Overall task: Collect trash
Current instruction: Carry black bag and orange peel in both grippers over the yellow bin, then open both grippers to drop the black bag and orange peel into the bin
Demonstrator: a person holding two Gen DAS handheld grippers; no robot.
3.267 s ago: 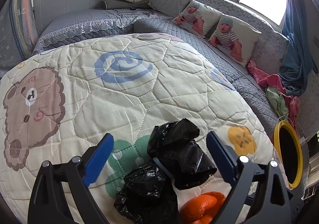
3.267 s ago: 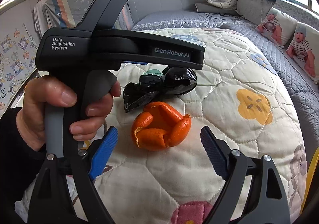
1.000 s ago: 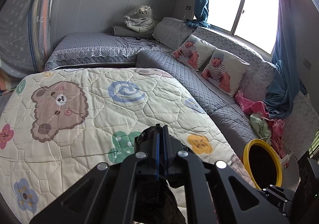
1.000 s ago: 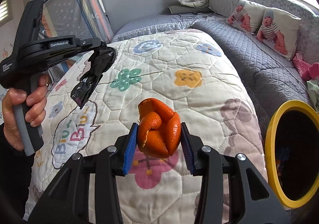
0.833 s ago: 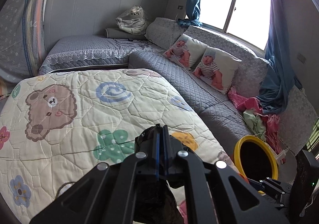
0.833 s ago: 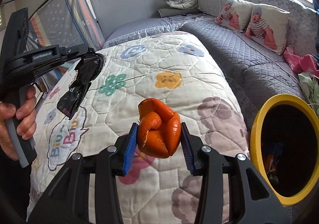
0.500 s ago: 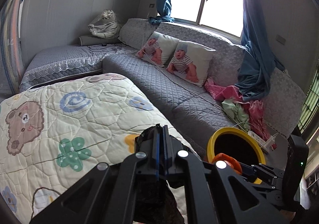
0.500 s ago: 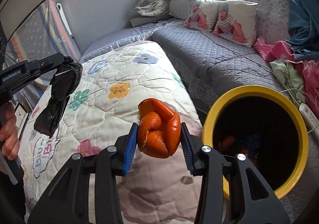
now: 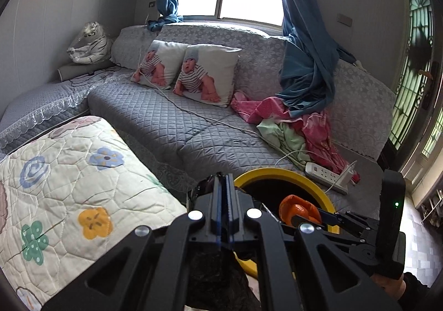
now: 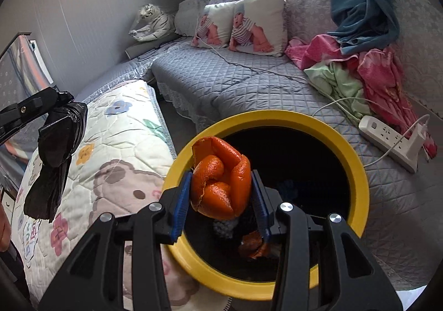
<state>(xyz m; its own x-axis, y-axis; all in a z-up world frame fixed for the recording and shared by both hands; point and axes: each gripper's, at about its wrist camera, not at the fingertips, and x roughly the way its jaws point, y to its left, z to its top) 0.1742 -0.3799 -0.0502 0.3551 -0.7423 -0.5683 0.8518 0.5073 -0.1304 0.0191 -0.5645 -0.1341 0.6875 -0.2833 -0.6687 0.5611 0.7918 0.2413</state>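
With my right gripper (image 10: 221,194) clamped on the orange peel (image 10: 220,182) and the peel sitting over the near-left rim of the yellow bin (image 10: 357,161), the step in hand is the drop. Pads press both sides of the peel, jaws roughly half spread, grip looks solid.

To do it well, I'd say: carry the peel further in, past the rim toward the middle of the dark opening, before letting go. Right now part of it overhangs the yellow edge, so a release here could bounce it off onto the quilt (image 10: 121,128). Open wide in one go; the peel is curled and springy and may cling to one pad.

My left gripper (image 9: 223,201) is squeezed fully together on the black plastic bag (image 10: 55,153), which hangs limp below the fingers, over the quilt's edge left of the bin. It's next in line, by my reckoning. Bag is floppy, so bring it well over the opening and low before opening, or it drifts.

There's already some peel and dark stuff at the bin's bottom. Behind the bin, on the grey sofa, a white power strip (image 10: 387,142) and its cable lie near the far rim; keep clear of them.
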